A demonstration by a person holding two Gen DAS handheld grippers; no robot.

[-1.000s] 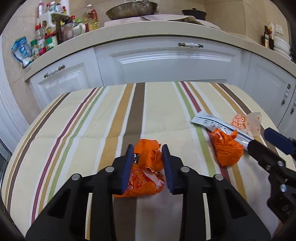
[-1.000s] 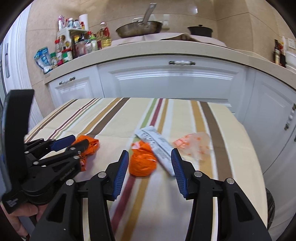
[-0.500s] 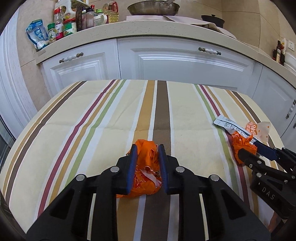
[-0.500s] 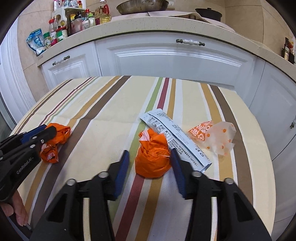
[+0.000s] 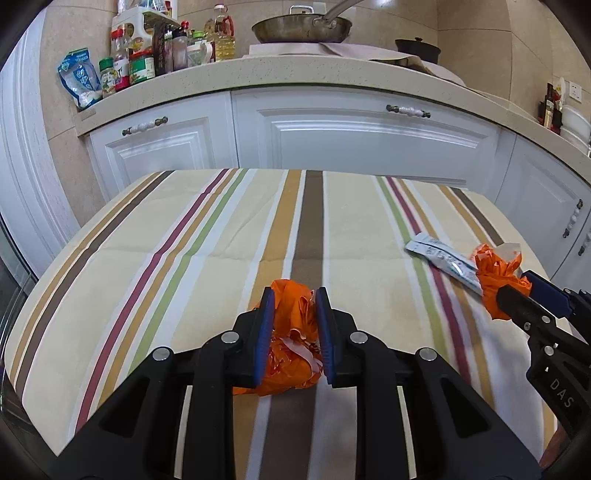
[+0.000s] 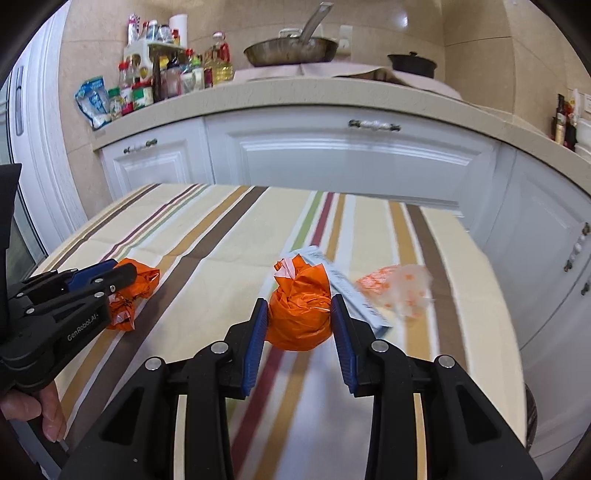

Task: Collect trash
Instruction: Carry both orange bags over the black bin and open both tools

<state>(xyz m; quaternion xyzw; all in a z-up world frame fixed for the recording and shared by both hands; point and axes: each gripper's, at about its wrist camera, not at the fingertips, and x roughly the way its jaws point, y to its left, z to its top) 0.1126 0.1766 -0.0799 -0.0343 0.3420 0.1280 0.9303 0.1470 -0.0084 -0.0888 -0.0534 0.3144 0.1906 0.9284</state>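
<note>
My left gripper (image 5: pixel 294 314) is shut on a crumpled orange plastic bag (image 5: pixel 290 339) near the front of the striped table (image 5: pixel 207 258). It also shows in the right wrist view (image 6: pixel 133 291). My right gripper (image 6: pixel 298 317) has its jaws on both sides of a second orange knotted bag (image 6: pixel 300 314) and touching it; that bag appears at the right in the left wrist view (image 5: pixel 495 280). A white printed wrapper (image 6: pixel 354 295) lies just behind it. A clear bag with orange print (image 6: pixel 399 288) lies to the right.
White kitchen cabinets (image 5: pixel 354 140) and a counter with bottles (image 5: pixel 147 59), a pan (image 5: pixel 301 27) and a black pot (image 5: pixel 417 48) stand behind the table. The table's right edge (image 6: pixel 495 295) is close to the trash.
My left gripper closed on the orange bag. My right gripper moved forward around the second orange bag and narrowed onto it.
</note>
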